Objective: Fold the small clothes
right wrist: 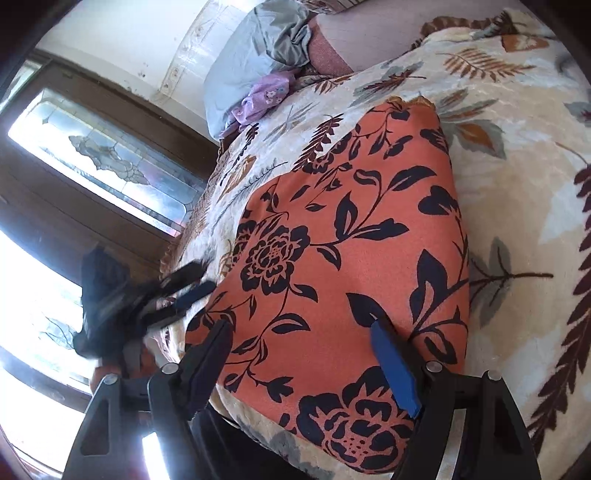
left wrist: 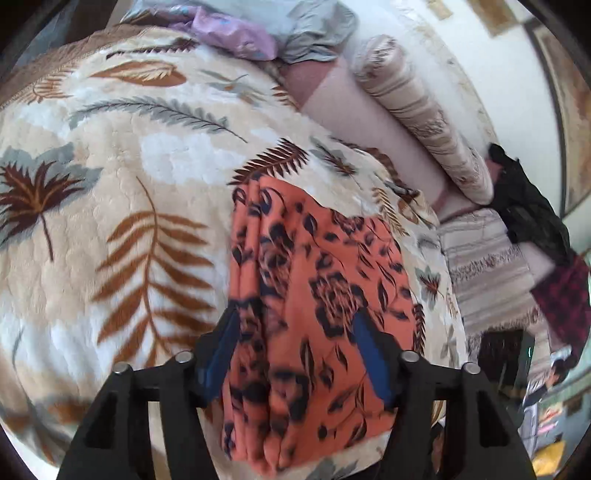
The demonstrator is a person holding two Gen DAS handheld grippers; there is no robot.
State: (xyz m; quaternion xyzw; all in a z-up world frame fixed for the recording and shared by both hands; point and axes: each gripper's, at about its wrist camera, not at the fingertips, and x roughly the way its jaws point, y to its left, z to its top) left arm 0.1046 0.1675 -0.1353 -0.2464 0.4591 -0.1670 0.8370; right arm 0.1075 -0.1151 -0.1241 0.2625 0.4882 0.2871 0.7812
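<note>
An orange garment with a dark floral print [right wrist: 343, 236] lies folded flat on a cream leaf-patterned blanket [right wrist: 524, 206]. My right gripper [right wrist: 303, 339] hovers open over its near end, one blue-padded finger [right wrist: 391, 354] above the cloth and the other finger [right wrist: 214, 343] at its left edge. In the left wrist view the same garment [left wrist: 314, 280] runs lengthwise between the spread fingers of my left gripper [left wrist: 299, 332], with layered folds along its left side. The pads do not press on it. From the right wrist view the left gripper [right wrist: 184, 291] shows blurred at the garment's left edge.
A grey-blue pillow [left wrist: 314, 29] and a lilac cloth [left wrist: 229, 33] lie at the head of the bed. A striped bolster [left wrist: 424, 110], a black garment [left wrist: 524, 195] and a red plaid cloth [left wrist: 565, 295] sit to the right. A window [right wrist: 92, 155] stands past the bed's left edge.
</note>
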